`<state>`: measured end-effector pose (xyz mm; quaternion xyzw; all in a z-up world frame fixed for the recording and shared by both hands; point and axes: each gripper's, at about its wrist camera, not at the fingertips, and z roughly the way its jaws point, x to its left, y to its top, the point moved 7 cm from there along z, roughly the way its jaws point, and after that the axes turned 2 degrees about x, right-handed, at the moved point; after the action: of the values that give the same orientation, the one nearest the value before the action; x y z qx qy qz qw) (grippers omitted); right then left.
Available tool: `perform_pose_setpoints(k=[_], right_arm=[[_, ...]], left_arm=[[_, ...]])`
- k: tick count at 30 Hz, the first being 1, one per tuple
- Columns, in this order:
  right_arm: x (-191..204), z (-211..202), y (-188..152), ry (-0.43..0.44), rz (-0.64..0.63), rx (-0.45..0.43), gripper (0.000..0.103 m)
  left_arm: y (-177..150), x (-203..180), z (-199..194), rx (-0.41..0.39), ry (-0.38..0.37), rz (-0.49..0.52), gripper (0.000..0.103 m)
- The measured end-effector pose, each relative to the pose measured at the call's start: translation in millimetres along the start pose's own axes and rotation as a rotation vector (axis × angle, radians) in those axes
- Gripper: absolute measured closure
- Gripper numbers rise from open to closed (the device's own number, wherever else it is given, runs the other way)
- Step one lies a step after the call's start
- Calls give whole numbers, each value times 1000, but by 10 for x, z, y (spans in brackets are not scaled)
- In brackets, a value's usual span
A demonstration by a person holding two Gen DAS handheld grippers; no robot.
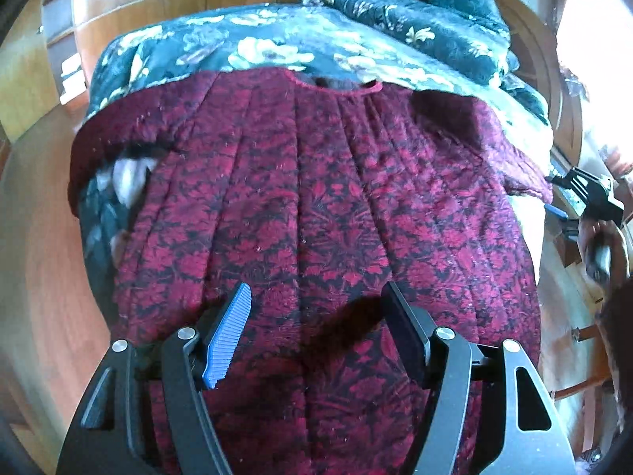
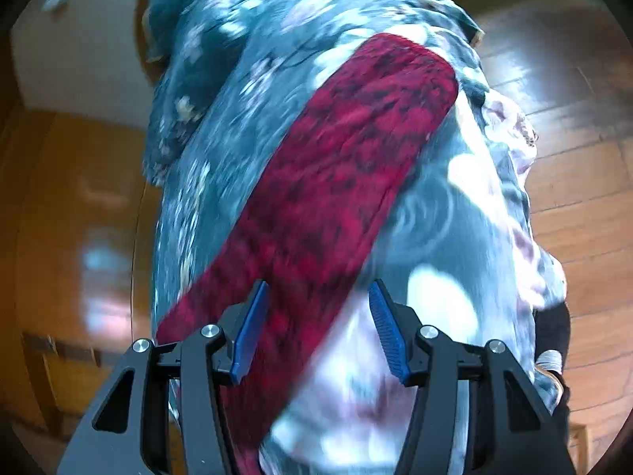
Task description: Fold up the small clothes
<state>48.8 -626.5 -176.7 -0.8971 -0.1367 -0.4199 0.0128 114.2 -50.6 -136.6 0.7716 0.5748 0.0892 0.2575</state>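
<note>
Left wrist view: the left claw (image 1: 316,332) hangs wide over a dark red patterned dress (image 1: 316,206), gripping nothing. That dress is spread flat on a dark floral bedspread (image 1: 245,49) with its neckline at the far end, and the right claw (image 1: 585,198) peeks in at the right edge. Right wrist view is blurry: this claw (image 2: 318,330) is also spread, empty, over a red sleeve (image 2: 336,182) lying diagonally across the bedspread (image 2: 455,206), wooden floor (image 2: 573,158) off to the right.

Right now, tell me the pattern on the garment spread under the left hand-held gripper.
Dark red quilted garment: crimson floral damask on black, clearest in the left wrist view.
</note>
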Motion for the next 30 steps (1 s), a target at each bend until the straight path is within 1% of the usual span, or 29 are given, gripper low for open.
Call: perform_pose_setpoints(k=[1,2,3,4,5,6,8,9,11,12,14,17,18,21,22,23,25,26,28,30], right_arm=[[-36,57,97,-14,23,-4,50],[-73,101,189,-26,48,-9,52],[-97,125,278,-30,67,-13,61],[-89,164,262,-34,73,-16,67],[-93,162,306,-45,73,-20,81],[-76,144,298,-53,66,-28,91],[-18,91,299,-89,4,-72,93],[-18,-7,297,-134,-44,-110,94],[-148,-59,315,-205,-54,-140,94],[-249,-56,308,-235,-36,-135,95],[-357,-45,243,-246,-12,-116,95],[-236,-124,200,-246,-39,-144,94],[-150,-176,193,-241,-59,-161,94],[369,-373,140,-219,-217,-218,94],[639,-429,63,-195,-290,-224,94],[772,-438,19,-180,-328,-224,94],[1203,-409,-160,-151,-447,-219,95],[1450,-374,-328,-133,-520,-207,95],[1822,-215,-609,-103,-630,-169,95],[2115,-45,-979,-89,-740,-125,95]], left_arm=[[5,8,21,4,0,-5,36],[5,8,34,4,1,-8,36],[20,13,44,3,4,-9,36],[32,15,50,1,7,-9,36],[52,15,58,-1,10,-7,36],[71,15,68,-3,14,-5,36],[100,22,92,0,17,-13,36],[107,31,107,3,18,-19,36],[121,57,138,6,18,-35,36],[126,67,147,7,19,-39,36],[140,86,162,10,24,-43,36],[175,114,172,15,27,-45,36],[190,126,172,15,29,-45,36],[224,176,151,8,34,-65,36],[232,193,145,4,30,-71,36],[248,213,128,-8,26,-80,36],[280,244,96,-28,26,-92,36],[305,277,76,-38,17,-106,36],[339,327,51,-43,-7,-138,36],[363,371,22,-57,-15,-161,36]])
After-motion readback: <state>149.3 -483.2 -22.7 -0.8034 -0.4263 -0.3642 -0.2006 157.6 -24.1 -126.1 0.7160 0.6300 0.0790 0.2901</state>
